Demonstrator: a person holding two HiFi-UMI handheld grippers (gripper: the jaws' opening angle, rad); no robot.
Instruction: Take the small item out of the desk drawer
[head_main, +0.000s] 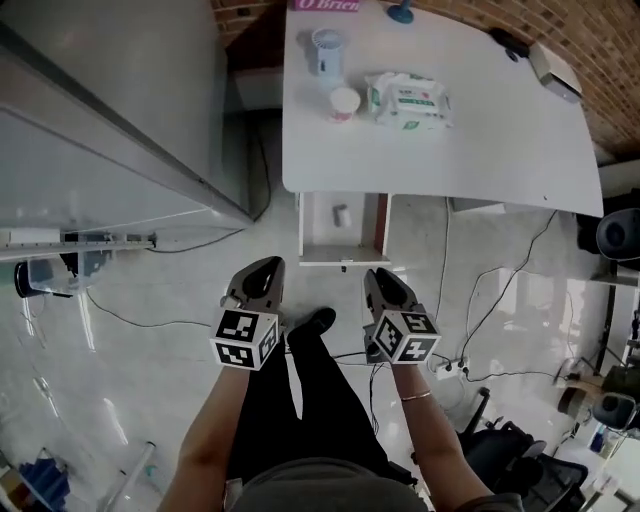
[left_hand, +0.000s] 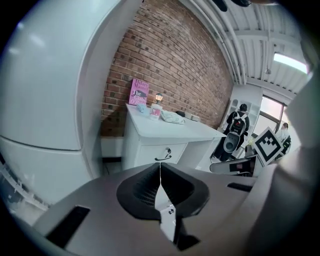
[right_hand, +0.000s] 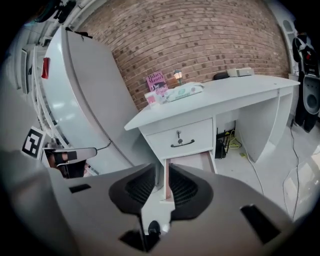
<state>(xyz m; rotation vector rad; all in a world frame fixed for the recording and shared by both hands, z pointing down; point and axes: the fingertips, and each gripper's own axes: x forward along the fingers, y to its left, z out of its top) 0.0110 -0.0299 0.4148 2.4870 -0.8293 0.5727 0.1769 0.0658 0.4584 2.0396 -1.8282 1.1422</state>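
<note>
The white desk (head_main: 500, 140) has its lower drawer (head_main: 312, 228) pulled out toward me, and a small pale item (head_main: 341, 215) lies inside it. Both grippers hang in front of the drawer, short of it and above the floor. My left gripper (head_main: 267, 264) has its jaws closed together with nothing in them (left_hand: 160, 167). My right gripper (head_main: 379, 276) shows a narrow gap between its jaws, with nothing in it (right_hand: 166, 176). In the right gripper view the open drawer (right_hand: 190, 161) sits below a closed drawer with a dark handle (right_hand: 182, 143).
On the desk top stand a ribbed cup (head_main: 326, 50), a small cup (head_main: 343, 103) and a pack of wipes (head_main: 408, 100). A tall white appliance (head_main: 100, 100) stands left of the desk. Cables (head_main: 480, 310) trail over the glossy floor. The person's shoe (head_main: 315, 322) is between the grippers.
</note>
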